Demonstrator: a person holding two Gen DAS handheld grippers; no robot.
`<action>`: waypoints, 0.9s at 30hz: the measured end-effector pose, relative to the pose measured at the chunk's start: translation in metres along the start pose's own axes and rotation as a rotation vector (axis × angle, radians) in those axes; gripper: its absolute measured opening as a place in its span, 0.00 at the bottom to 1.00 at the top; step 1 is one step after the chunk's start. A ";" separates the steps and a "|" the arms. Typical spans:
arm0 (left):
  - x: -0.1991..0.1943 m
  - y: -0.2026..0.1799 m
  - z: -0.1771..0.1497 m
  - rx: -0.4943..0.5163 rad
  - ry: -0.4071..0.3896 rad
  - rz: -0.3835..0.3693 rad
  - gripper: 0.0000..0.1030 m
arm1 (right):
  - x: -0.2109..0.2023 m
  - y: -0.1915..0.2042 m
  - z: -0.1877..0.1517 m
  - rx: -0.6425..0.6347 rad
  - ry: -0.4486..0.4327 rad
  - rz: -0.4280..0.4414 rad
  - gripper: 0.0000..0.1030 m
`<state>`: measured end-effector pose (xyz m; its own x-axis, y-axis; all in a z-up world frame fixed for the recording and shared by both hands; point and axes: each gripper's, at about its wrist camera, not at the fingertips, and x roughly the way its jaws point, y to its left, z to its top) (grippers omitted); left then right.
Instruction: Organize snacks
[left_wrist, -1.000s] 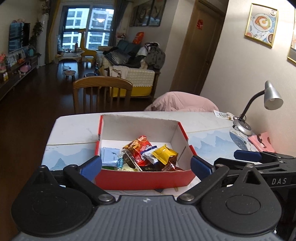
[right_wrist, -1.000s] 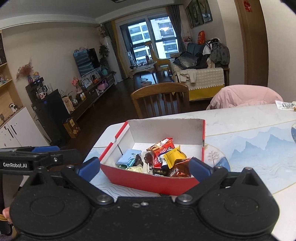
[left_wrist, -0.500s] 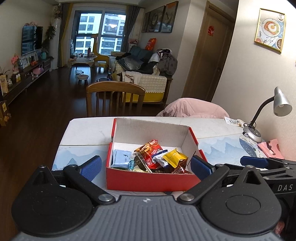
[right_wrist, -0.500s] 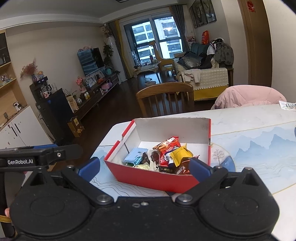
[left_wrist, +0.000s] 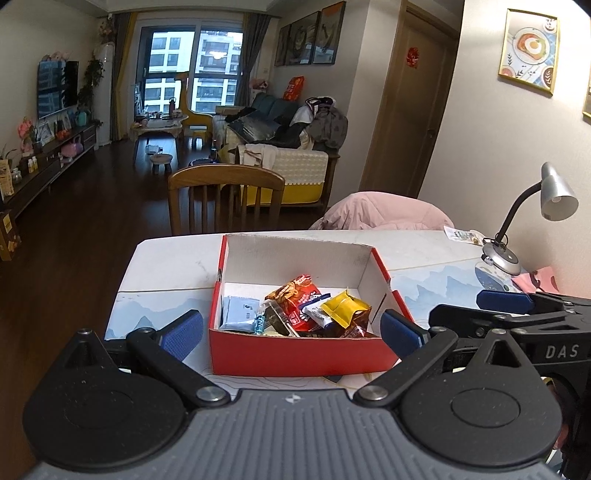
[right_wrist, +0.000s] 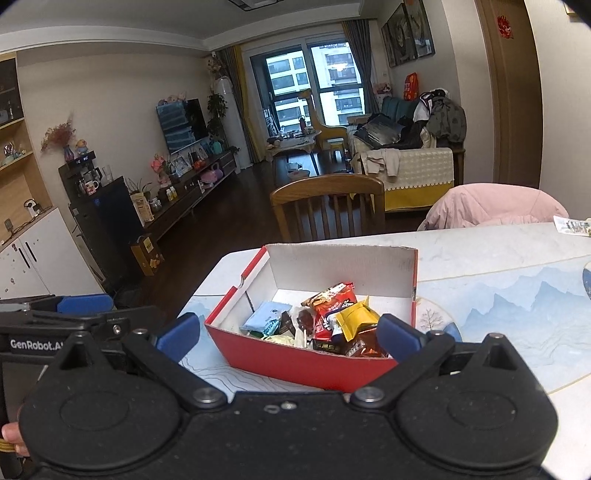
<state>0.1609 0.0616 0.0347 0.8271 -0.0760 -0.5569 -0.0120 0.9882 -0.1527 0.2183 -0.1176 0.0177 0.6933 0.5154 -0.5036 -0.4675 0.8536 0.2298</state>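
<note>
Both the left gripper and right gripper hang spread wide and empty. The wrapped snacks sit piled inside the red cardboard box on the marble-patterned table, so the job looks nearly finished.

both tools are held level, side by side. the left gripper has its blue-padded fingers spread wide with nothing between them. the right gripper is spread just as wide and holds nothing too. a bit of the person's left hand shows at the handle.
</note>
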 end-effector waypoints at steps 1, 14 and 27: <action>-0.001 -0.001 0.000 0.003 -0.003 -0.001 1.00 | 0.000 0.000 0.000 0.000 -0.001 0.000 1.00; -0.005 -0.002 0.002 0.009 -0.009 0.005 1.00 | -0.004 -0.001 0.004 -0.007 -0.011 -0.003 1.00; -0.008 -0.001 0.000 0.007 -0.004 -0.010 1.00 | -0.004 0.000 0.004 0.003 -0.008 -0.012 1.00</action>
<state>0.1546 0.0610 0.0389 0.8296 -0.0856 -0.5517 0.0007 0.9883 -0.1523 0.2171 -0.1195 0.0229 0.7034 0.5060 -0.4993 -0.4578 0.8598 0.2265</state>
